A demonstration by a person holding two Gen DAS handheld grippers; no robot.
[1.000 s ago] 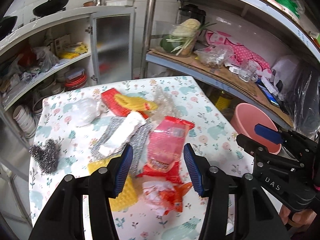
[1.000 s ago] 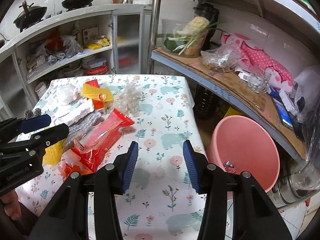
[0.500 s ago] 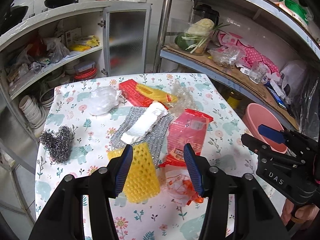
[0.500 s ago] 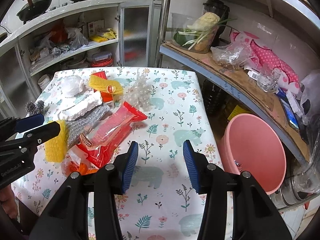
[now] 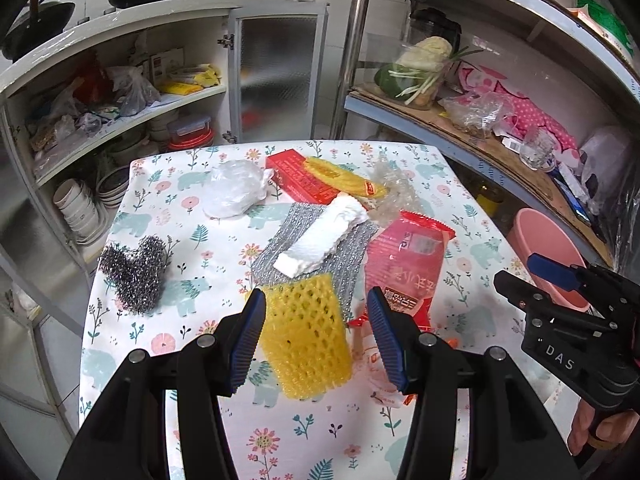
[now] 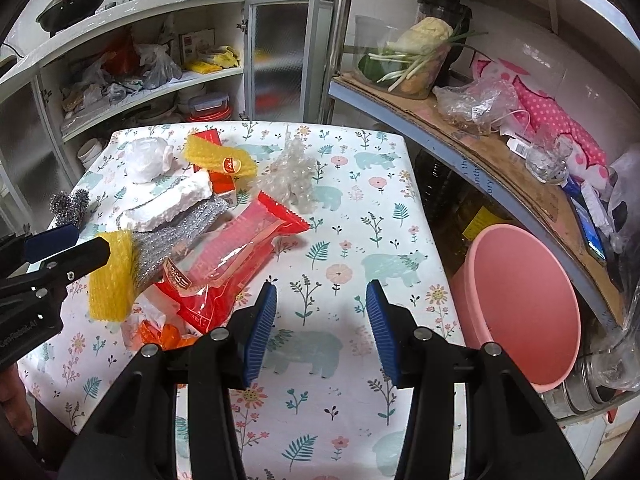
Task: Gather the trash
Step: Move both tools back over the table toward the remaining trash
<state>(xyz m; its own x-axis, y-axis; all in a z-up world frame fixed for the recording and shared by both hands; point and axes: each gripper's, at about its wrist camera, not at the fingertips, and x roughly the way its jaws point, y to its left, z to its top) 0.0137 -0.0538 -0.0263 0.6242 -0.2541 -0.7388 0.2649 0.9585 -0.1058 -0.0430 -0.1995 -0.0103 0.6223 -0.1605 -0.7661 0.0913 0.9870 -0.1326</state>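
Trash lies on the flowered tablecloth (image 5: 176, 332): a yellow foam net (image 5: 306, 336), a red snack wrapper (image 5: 404, 268), a white foam block (image 5: 324, 238) on a silver mesh sheet (image 5: 272, 256), a white bag (image 5: 234, 194), steel wool (image 5: 136, 270), a red box (image 5: 298, 178) and an orange wrapper (image 6: 158, 334). My left gripper (image 5: 316, 340) is open above the yellow net, which lies between its fingers. My right gripper (image 6: 322, 330) is open and empty over bare cloth. The pink bin (image 6: 524, 308) stands right of the table.
Crumpled clear plastic (image 6: 294, 176) and another yellow net (image 6: 220, 158) lie farther back. A metal shelf (image 6: 460, 120) with vegetables and bags runs along the right. An open cupboard (image 5: 120, 120) with bowls and pans stands behind the table.
Both grippers have drawn back and up from the table. The left gripper has shifted left, from over the red wrapper to over the yellow net. Both stay open.
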